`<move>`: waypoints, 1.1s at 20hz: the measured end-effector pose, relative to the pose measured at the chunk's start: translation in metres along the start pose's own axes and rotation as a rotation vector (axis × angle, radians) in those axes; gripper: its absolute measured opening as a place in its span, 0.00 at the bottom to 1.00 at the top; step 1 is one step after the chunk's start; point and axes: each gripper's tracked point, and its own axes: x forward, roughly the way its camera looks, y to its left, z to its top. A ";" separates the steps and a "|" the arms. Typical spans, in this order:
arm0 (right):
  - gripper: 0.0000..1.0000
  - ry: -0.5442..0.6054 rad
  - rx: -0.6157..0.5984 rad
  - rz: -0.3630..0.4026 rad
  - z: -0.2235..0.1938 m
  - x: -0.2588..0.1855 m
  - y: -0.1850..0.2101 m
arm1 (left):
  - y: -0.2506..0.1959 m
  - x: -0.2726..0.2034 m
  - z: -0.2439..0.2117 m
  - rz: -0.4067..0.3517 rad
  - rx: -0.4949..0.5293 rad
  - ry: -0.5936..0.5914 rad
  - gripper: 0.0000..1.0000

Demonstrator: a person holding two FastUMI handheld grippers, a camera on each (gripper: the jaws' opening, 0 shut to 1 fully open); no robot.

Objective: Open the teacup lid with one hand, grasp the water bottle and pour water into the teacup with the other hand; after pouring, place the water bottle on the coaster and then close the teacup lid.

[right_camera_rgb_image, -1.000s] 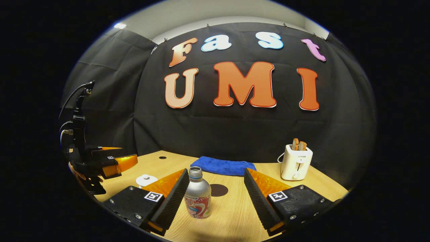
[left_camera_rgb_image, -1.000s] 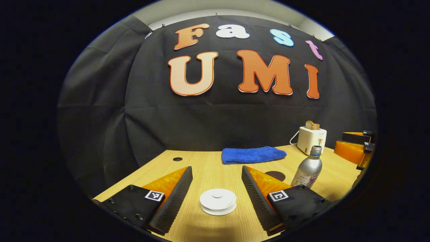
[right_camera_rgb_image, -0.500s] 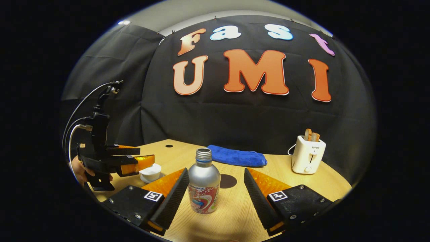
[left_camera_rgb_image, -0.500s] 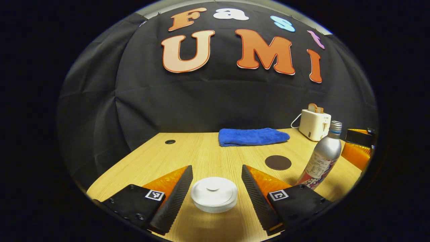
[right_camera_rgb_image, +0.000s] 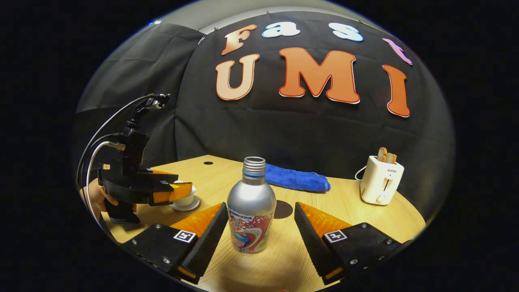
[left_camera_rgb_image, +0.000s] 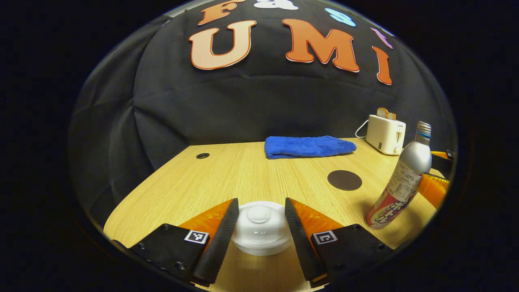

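Black cloth backs a pale wooden table [left_camera_rgb_image: 227,174], and on it the work is at its opening step: taking the lid off the teacup.

In the left gripper view the left gripper [left_camera_rgb_image: 259,227] straddles the white teacup lid [left_camera_rgb_image: 261,225], one finger at its 9 o'clock edge and the other at its 3 o'clock; they look to be just touching or a hair off, and I cannot tell whether they truly press. To do this well, I judge the fingers should close evenly on the lid's rim, then lift straight up so the teacup [right_camera_rgb_image: 184,198] and its saucer beneath are not dragged.

In the right gripper view the right gripper [right_camera_rgb_image: 259,239] is spread wide around the water bottle [right_camera_rgb_image: 251,207], which stands upright with its cap off, nearer the finger at 9 o'clock, touching neither for certain. It should centre on the bottle's body before closing.

The dark round coaster [left_camera_rgb_image: 344,180] lies bare at the bottle's 11 o'clock in the left gripper view.

Count: one teacup with one lid, one bottle, one coaster, one folded blue towel [left_camera_rgb_image: 308,147], one white toaster [right_camera_rgb_image: 381,184] holding two slices, two grippers.
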 end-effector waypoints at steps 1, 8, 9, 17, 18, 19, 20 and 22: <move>0.99 0.005 -0.001 0.002 -0.002 0.001 0.000 | 0.003 0.004 -0.001 0.007 0.005 0.003 0.78; 0.99 0.023 0.001 0.011 -0.008 0.004 0.001 | 0.000 0.005 0.005 0.016 0.036 -0.002 0.46; 0.99 0.023 0.001 0.013 -0.007 0.005 0.001 | 0.000 0.005 0.006 0.017 0.035 -0.002 0.49; 0.99 0.070 -0.005 0.022 -0.021 0.013 0.005 | 0.003 0.005 0.016 0.028 0.003 -0.060 0.33; 0.99 0.082 -0.005 0.024 -0.024 0.016 0.005 | 0.002 0.002 0.021 0.028 -0.001 -0.079 0.33; 0.98 0.094 -0.001 0.025 -0.026 0.018 0.007 | 0.002 -0.001 0.025 0.028 -0.002 -0.096 0.32; 0.99 0.106 0.004 0.026 -0.030 0.021 0.008 | 0.002 -0.002 0.030 0.026 -0.001 -0.108 0.33; 0.98 0.122 0.024 0.025 -0.033 0.026 0.010 | 0.006 -0.011 0.037 0.033 -0.002 -0.137 0.32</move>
